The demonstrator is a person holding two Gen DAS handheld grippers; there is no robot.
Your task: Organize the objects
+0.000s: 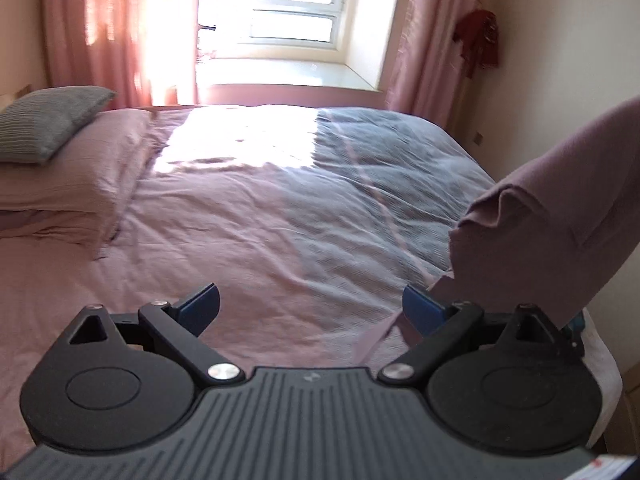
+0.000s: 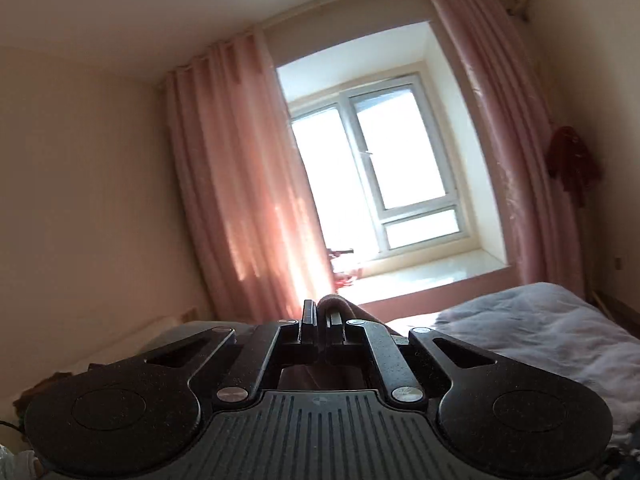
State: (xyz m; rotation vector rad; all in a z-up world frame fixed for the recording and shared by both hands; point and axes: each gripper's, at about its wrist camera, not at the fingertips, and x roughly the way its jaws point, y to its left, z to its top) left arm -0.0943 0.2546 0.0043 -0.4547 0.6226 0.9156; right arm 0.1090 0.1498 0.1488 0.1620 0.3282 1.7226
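A mauve cloth point(image 1: 560, 220) hangs down from the upper right in the left wrist view, over the right edge of the bed. Its lower end drops behind the right finger of my left gripper point(image 1: 312, 304). That gripper is open wide above the duvet point(image 1: 260, 232), with nothing between its blue pads point(image 1: 204, 300). In the right wrist view my right gripper point(image 2: 322, 320) is shut on a fold of the same mauve cloth point(image 2: 340, 303), which bulges above the fingertips. This gripper points level toward the window.
A grey pillow point(image 1: 48, 120) lies on a pink pillow point(image 1: 80, 168) at the bed's left end. Pink curtains point(image 2: 248, 184) flank a bright window point(image 2: 392, 168) with a deep sill. A red garment point(image 2: 572, 160) hangs on the right wall.
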